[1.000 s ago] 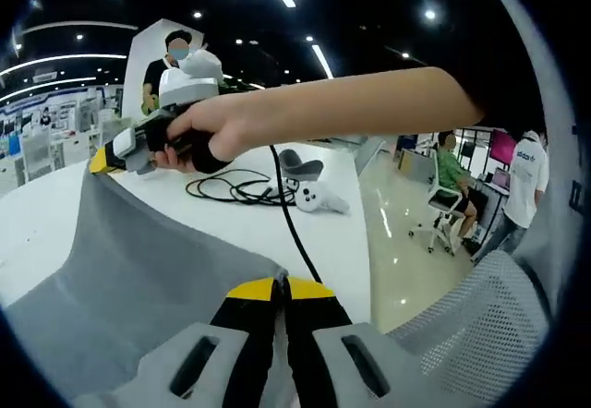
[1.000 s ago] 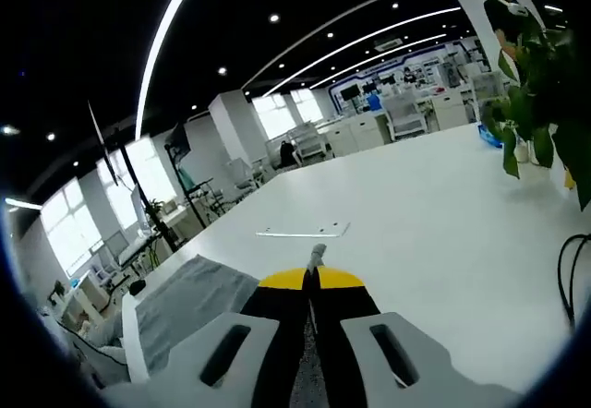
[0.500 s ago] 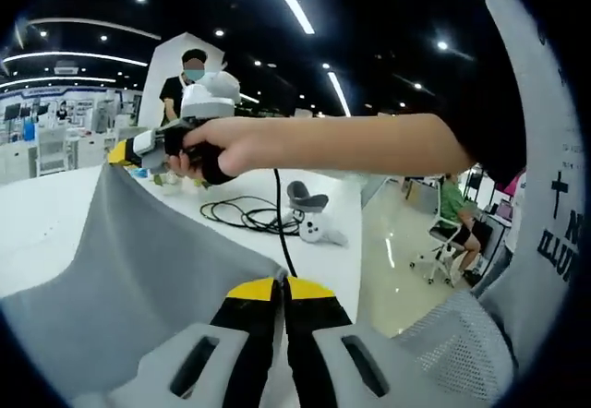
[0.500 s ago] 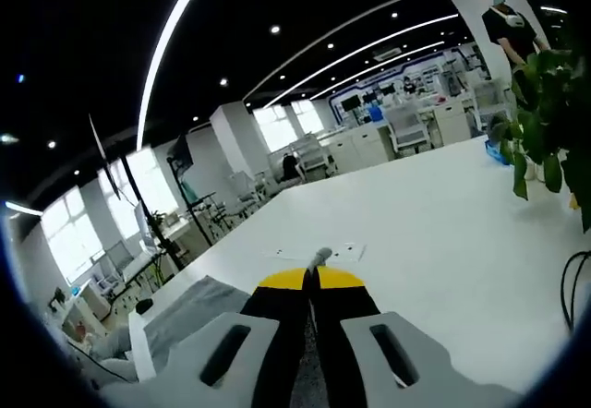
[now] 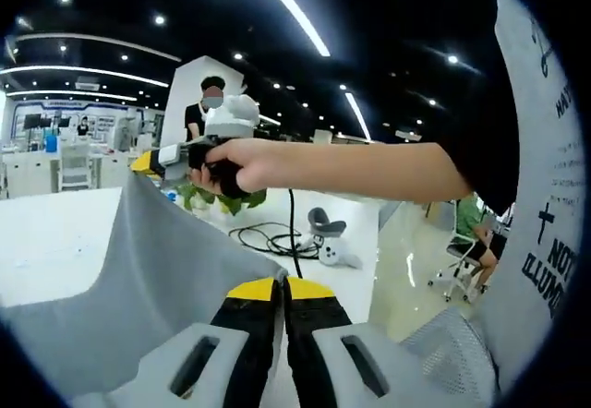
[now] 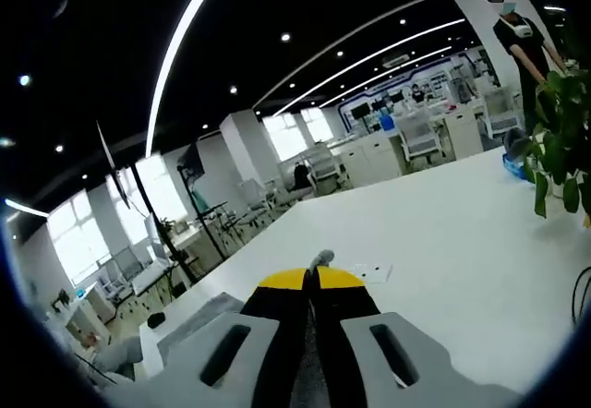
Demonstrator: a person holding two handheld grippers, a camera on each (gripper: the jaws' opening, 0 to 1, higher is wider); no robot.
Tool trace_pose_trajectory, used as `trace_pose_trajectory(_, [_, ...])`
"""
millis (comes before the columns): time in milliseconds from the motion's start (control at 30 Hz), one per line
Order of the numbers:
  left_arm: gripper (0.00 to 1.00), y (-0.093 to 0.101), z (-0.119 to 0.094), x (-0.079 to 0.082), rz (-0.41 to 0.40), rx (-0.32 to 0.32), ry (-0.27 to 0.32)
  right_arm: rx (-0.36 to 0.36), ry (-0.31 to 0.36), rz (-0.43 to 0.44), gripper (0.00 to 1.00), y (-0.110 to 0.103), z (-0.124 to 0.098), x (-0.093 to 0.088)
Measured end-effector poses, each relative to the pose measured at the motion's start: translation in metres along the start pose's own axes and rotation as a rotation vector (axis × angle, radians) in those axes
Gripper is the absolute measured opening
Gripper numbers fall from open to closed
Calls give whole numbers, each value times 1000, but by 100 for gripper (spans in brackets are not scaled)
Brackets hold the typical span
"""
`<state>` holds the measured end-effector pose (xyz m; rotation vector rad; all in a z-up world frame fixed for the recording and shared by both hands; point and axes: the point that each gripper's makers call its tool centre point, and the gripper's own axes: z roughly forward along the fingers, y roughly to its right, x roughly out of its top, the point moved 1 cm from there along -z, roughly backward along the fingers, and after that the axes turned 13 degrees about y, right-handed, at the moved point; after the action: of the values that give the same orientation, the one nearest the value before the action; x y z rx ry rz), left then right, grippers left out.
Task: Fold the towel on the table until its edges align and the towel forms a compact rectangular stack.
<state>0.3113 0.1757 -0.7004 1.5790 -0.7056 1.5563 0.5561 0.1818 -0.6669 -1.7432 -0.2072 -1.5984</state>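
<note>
Left gripper (image 5: 281,288), left gripper view: clamped on one corner of the grey towel (image 5: 138,270), raised above the white table (image 5: 46,242); right gripper (image 5: 146,162) pinching the far corner.

Right gripper view: jaws closed on cloth. Mid-fold, apparently; next, carrying both corners across to meet the opposite edge.
</note>
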Motion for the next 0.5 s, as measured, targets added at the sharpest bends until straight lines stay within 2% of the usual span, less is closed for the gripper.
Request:
trace_pose_trajectory(167, [2, -3, -13, 18, 14, 10, 32, 6, 19, 10, 0, -13, 13, 9])
trace_pose_trajectory(500, [2, -23, -58, 51, 44, 73, 98, 46, 48, 19, 0, -43, 46, 20])
